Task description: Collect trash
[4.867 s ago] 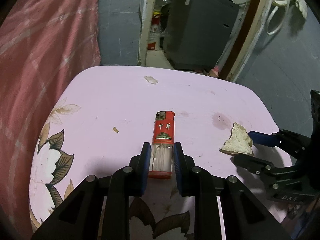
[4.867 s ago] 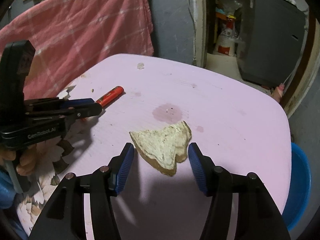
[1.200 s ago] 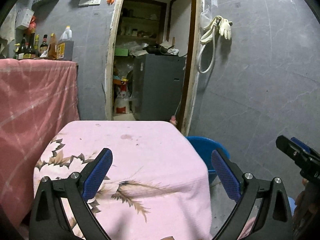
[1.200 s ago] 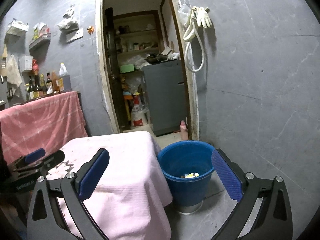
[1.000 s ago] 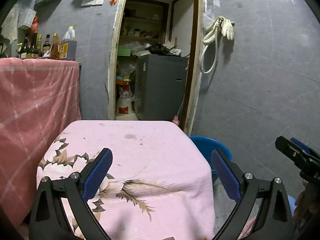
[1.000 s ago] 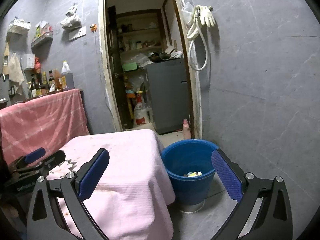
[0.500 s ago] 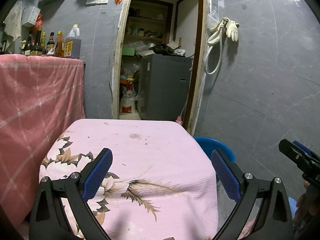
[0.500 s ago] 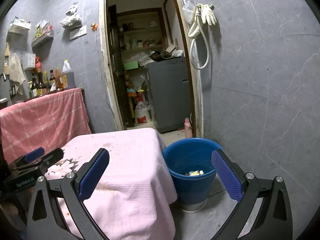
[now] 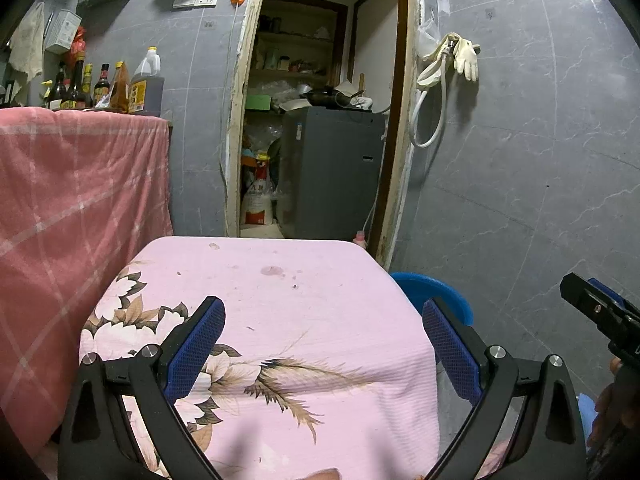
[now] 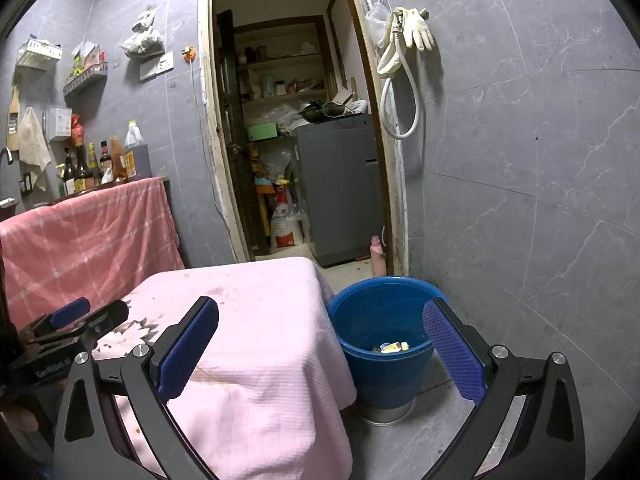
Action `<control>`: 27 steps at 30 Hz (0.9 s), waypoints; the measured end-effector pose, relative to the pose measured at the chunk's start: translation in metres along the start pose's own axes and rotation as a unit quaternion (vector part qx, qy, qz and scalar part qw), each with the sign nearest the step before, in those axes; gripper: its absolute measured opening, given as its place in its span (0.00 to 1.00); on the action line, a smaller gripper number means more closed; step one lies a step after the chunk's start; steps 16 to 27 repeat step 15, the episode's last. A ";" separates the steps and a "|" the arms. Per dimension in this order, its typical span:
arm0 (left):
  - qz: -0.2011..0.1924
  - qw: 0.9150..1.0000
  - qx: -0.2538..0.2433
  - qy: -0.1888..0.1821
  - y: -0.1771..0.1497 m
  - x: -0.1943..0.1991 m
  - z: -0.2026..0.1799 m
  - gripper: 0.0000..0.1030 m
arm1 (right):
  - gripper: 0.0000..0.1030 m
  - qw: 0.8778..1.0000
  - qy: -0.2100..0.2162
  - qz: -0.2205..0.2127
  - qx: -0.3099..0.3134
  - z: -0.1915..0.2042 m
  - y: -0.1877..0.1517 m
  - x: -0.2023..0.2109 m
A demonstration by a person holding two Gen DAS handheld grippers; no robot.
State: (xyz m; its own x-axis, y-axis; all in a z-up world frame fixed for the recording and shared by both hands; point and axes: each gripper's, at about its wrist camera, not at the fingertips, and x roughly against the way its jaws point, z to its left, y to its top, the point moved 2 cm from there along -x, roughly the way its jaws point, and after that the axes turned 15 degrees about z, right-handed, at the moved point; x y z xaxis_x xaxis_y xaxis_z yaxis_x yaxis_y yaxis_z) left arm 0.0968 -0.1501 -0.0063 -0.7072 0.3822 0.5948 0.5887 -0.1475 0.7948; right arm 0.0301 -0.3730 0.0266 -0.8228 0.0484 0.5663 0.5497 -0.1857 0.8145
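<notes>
A blue bucket [image 10: 382,344] stands on the floor right of the pink floral tablecloth table [image 10: 256,320], with small scraps of trash [image 10: 392,346] in its bottom. Its rim shows in the left wrist view [image 9: 430,288]. My left gripper [image 9: 322,344] is open and empty, held back from and above the table [image 9: 280,304]. My right gripper [image 10: 320,344] is open and empty, facing the bucket from a distance. A small pale scrap [image 9: 214,246] lies near the table's far edge. Small stains and crumbs mark the cloth.
A pink checked cloth [image 9: 76,208] covers a counter at the left with several bottles [image 9: 104,88] on top. A doorway behind shows a grey appliance [image 9: 332,172] and a sack [image 9: 258,200]. A pink bottle [image 10: 377,256] stands by the door frame. Grey tiled wall at the right.
Since 4.9 s ago the lighter and bread are gone from the table and both grippers are open and empty. In the last second both grippers drifted slightly back and up.
</notes>
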 end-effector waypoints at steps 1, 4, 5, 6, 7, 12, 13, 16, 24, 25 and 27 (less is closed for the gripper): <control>0.000 1.000 0.001 -0.001 0.000 0.000 0.001 0.94 | 1.00 1.000 0.000 0.000 0.000 0.000 0.000 0.000; 0.002 1.000 0.002 0.000 -0.001 -0.001 0.002 0.94 | 1.00 1.000 0.000 0.000 0.000 0.000 0.000 0.000; 0.002 1.000 0.002 0.000 -0.002 -0.001 0.002 0.94 | 1.00 1.000 0.000 0.000 0.000 0.000 0.000 0.000; 0.003 1.000 0.001 0.001 -0.002 -0.001 0.003 0.94 | 1.00 1.000 0.000 0.000 0.000 0.000 0.000 0.000; 0.004 1.000 0.002 0.002 -0.003 -0.002 0.003 0.94 | 1.00 1.000 0.000 0.001 0.000 0.001 0.000 0.000; 0.006 1.000 -0.001 0.003 -0.003 -0.005 0.004 0.94 | 1.00 1.000 0.000 0.002 0.000 0.002 0.000 -0.001; 0.006 1.000 -0.001 0.003 -0.004 -0.005 0.003 0.94 | 1.00 1.000 0.000 0.002 0.000 0.003 0.000 -0.001; 0.007 1.000 -0.001 0.003 -0.004 -0.006 0.003 0.94 | 1.00 1.000 0.000 0.003 0.000 0.004 0.000 -0.001; 0.007 1.000 -0.001 0.003 -0.004 -0.006 0.003 0.94 | 1.00 1.000 0.000 0.003 0.000 0.004 0.000 -0.001; 0.007 1.000 -0.001 0.003 -0.004 -0.006 0.003 0.94 | 1.00 1.000 0.000 0.003 0.000 0.004 0.000 -0.001; 0.007 1.000 -0.001 0.003 -0.004 -0.006 0.003 0.94 | 1.00 1.000 0.000 0.003 0.000 0.004 0.000 -0.001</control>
